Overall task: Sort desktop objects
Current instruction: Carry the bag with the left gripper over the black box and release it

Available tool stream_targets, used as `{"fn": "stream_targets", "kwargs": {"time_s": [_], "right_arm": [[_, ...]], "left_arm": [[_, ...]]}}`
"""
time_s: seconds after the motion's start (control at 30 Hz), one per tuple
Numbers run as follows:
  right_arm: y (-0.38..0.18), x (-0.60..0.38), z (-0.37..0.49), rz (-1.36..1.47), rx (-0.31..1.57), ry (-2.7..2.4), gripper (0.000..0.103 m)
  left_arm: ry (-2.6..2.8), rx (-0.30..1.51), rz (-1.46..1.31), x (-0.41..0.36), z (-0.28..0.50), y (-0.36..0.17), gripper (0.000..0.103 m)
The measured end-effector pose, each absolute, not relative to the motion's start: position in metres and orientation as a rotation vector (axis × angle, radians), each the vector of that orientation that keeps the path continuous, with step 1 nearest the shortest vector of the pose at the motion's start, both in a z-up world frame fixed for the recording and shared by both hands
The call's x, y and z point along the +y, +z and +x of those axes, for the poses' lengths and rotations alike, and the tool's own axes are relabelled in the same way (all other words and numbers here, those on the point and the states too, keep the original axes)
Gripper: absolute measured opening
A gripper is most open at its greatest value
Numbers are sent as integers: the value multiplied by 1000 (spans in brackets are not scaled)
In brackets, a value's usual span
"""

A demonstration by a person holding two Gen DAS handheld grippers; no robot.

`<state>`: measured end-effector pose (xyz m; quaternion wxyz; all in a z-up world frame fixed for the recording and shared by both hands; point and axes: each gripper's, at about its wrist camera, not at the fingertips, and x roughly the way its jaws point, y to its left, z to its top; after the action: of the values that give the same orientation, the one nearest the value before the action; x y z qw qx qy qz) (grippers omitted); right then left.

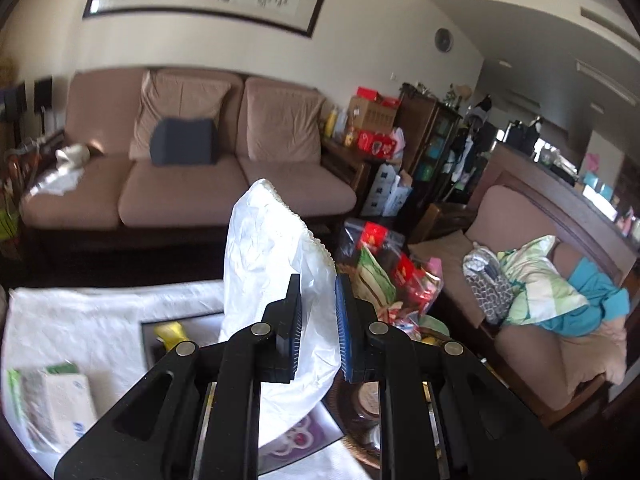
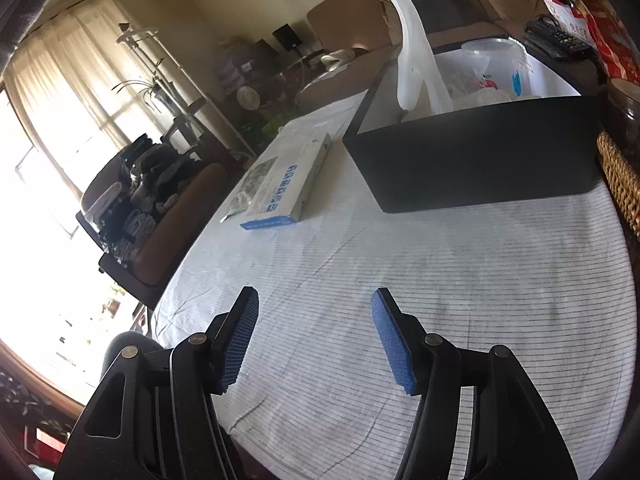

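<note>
While the left tool (image 1: 318, 316) is clamped narrow on a white plastic bag (image 1: 272, 248), the step in hand looks like carrying that bag to its sorting place, probably the dark open box (image 2: 480, 168) that stands toward the far right of the tabletop (image 2: 400, 280). Nearest in the right wrist view, the right tool (image 2: 314, 340) hangs with its blue pads about half apart and nothing between them, above the bare striped cloth at the near edge. Farther along, a flat white and blue carton (image 2: 288, 180) lies near the left edge, just beside the box but apart from it. Beyond that, the bag hangs above the box's far left corner, its lower end down at the rim; whether it touches what lies inside I cannot tell. It is thin, crumpled and limp, with a serrated upper edge standing above the pads, so it will likely sag and trail. Next, I judge, the left tool needs to lower the bag fully inside the walls before opening. A clear plastic tub (image 2: 496, 60) shows past the box's far side.
</note>
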<state>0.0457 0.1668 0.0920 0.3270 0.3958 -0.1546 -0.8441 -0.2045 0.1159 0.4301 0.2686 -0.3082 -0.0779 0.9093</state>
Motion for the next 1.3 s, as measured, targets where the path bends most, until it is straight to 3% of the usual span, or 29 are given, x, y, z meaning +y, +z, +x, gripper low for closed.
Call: {"fn": "stream_targets", "kwargs": {"time_s": [0.37,0.57,0.73,0.87,0.93,1.1,1.2,1.3], "right_arm": [[81,168,42,1073,-420,-2203,62],[75,170,40,1098,-415,-2194,62],[75,164,40,1100,-397,-2181,62],[71,155,41,1115,-368,-2169,62],[69,151,41,1121,-347,-2170,62],[66,149,40,1136,-330,-2181,62],[62,151,39,1150,-333,-2193,62],[60,153,39,1158,-323,-2217,64]], "left_arm": [[2275,-360,-958,176,-214,331,15],[2329,-427,-1056,116,-213,260,15],[2377,-466,-1379,43,-216,166,16],[2385,-449,-1535,14,-209,127,18],[2412,-334,-1578,15,-203,122,28],[2518,121,-1516,40,-174,142,40],[2594,232,-1432,48,-165,166,54],[2617,220,-1328,53,-165,183,66]]}}
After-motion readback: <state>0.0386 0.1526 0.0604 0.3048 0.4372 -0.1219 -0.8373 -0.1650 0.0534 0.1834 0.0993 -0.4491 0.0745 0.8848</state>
